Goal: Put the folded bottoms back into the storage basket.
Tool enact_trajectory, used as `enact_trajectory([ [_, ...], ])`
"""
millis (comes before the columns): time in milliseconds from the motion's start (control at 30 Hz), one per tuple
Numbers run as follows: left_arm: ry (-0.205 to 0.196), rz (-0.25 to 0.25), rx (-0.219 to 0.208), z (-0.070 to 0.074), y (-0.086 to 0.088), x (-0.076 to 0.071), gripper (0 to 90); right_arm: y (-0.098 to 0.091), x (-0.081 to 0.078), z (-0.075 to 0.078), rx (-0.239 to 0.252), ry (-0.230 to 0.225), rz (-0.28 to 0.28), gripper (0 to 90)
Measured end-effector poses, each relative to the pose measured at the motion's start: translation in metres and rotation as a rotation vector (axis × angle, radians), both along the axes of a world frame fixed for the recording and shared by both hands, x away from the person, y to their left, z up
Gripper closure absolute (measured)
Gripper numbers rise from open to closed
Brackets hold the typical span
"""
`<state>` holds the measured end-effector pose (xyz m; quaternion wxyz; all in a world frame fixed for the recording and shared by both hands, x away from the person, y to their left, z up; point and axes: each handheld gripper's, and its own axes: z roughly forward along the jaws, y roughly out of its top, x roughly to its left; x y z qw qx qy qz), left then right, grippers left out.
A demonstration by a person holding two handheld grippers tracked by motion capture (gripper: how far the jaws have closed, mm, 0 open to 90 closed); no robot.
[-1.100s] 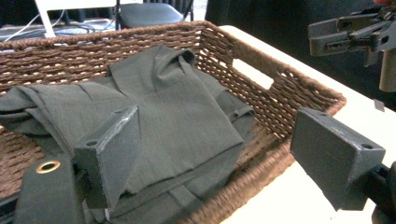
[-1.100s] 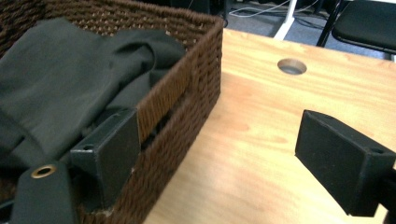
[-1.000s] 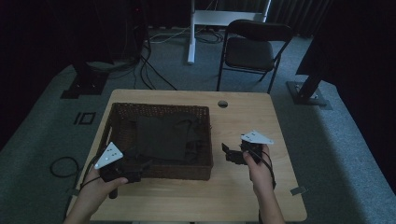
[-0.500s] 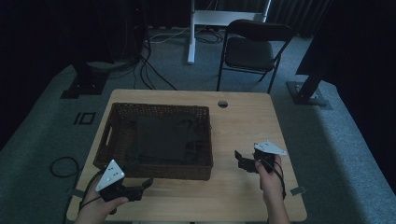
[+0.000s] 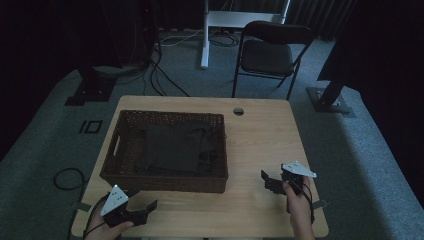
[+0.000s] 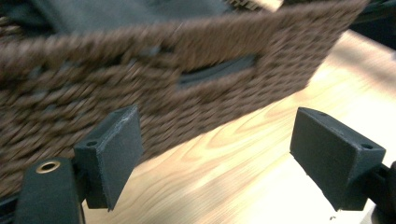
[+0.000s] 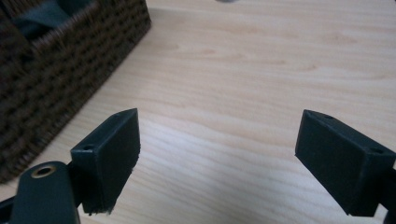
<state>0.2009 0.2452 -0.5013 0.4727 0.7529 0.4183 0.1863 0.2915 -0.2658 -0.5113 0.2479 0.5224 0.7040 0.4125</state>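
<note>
A dark wicker basket (image 5: 120, 134) stands on the left half of the wooden table (image 5: 265, 135), with a folded dark cloth (image 5: 172, 148) lying inside it. My left gripper (image 5: 142, 198) hovers open at the table's front left corner, just in front of the basket's near wall (image 6: 187, 93). Bare wood shows between its jaws. My right gripper (image 5: 266, 180) is open over bare wood to the right of the basket (image 7: 70, 60), nothing between its jaws.
A round cable hole (image 5: 238, 111) sits near the table's far edge. Beyond the table stand a black folding chair (image 5: 270, 52) and a white desk leg (image 5: 205, 35). Cables lie on the grey carpet at the left (image 5: 67, 177).
Both grippers have pulled back from the basket toward the table's near edge. The left one went to the front left corner, the right one down and to the right.
</note>
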Motion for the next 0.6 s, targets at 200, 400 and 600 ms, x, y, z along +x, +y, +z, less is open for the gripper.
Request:
enact_trajectory([
  [200,0.026,0.036,-0.009,-0.014,0.008,0.001,17.5,-0.008,0.001,-0.013,-0.028,0.032,-0.034,13.7],
  [400,0.059,0.079,-0.005,-0.026,0.018,0.005,17.5,-0.014,0.000,-0.022,-0.063,0.058,-0.063,13.7],
  [600,0.081,0.121,0.009,-0.038,0.023,0.006,17.5,-0.021,0.000,-0.033,-0.105,0.093,-0.112,13.7],
])
